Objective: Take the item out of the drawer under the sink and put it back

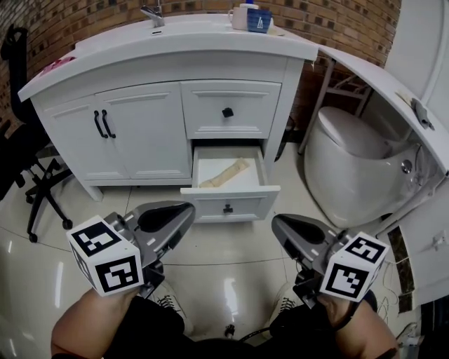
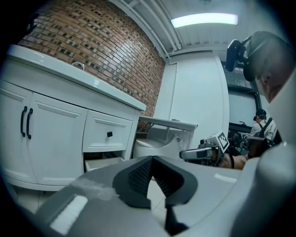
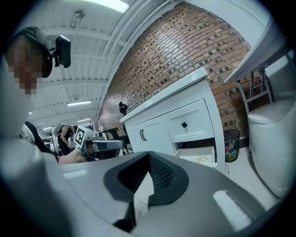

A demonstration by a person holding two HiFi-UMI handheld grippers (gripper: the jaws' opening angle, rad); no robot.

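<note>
The lower drawer (image 1: 230,198) of the white vanity (image 1: 140,66) stands pulled out. A flat tan item (image 1: 226,173) lies inside it, also seen in the right gripper view as the tan item (image 3: 201,159). My left gripper (image 1: 188,207) hovers low over the floor, left of the drawer front and apart from it, jaws shut with nothing between them. My right gripper (image 1: 276,220) hangs to the drawer's right, also shut and empty. In the left gripper view the left gripper (image 2: 151,159) has its pads meeting at the tip; the right gripper (image 3: 149,155) looks the same in its own view.
A white toilet (image 1: 351,161) stands right of the vanity under a slanted white panel (image 1: 393,84). An office chair (image 1: 28,161) is at the far left. Cups (image 1: 251,17) and a faucet (image 1: 153,14) are on the countertop. A waste bin (image 3: 231,143) sits beside the vanity.
</note>
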